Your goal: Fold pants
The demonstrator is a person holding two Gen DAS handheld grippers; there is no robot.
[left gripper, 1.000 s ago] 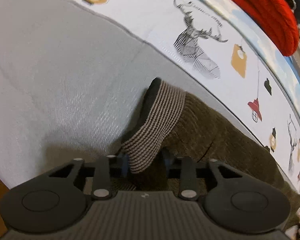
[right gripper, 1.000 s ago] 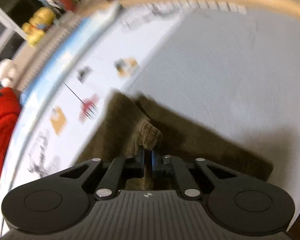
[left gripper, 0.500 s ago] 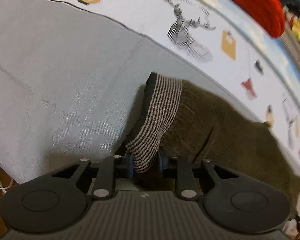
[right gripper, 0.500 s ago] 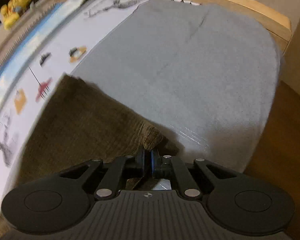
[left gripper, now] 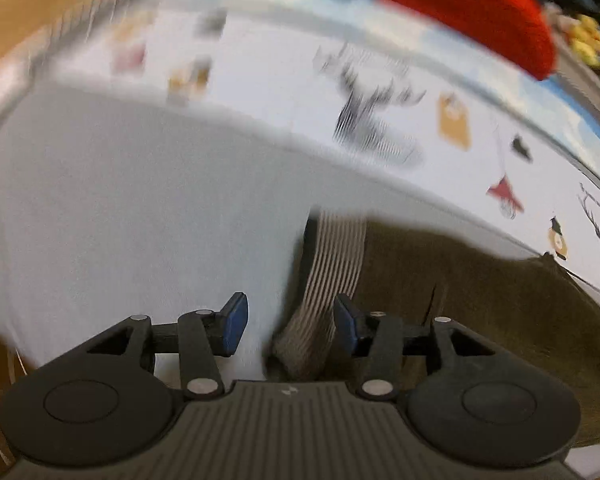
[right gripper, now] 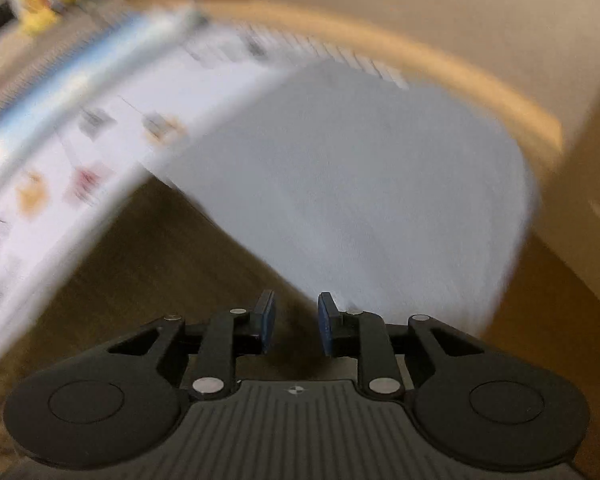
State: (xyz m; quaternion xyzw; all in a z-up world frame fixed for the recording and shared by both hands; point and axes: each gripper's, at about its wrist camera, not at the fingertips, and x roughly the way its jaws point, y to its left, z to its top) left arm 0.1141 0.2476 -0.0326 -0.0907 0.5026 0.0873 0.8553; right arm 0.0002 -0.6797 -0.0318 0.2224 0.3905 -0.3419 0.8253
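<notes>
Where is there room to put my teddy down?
The plain grey cloth is bare left of the olive-brown pants and their striped waistband. In the right wrist view it stays bare to the wooden edge. The red knitted thing crowds the far side.

A wood-rimmed bed (right gripper: 480, 80) carries a white printed sheet (left gripper: 284, 92); a grey cloth (left gripper: 120, 200) lies over it, olive-brown pants (left gripper: 480, 280) and a red knit (left gripper: 480, 12) on top.
</notes>
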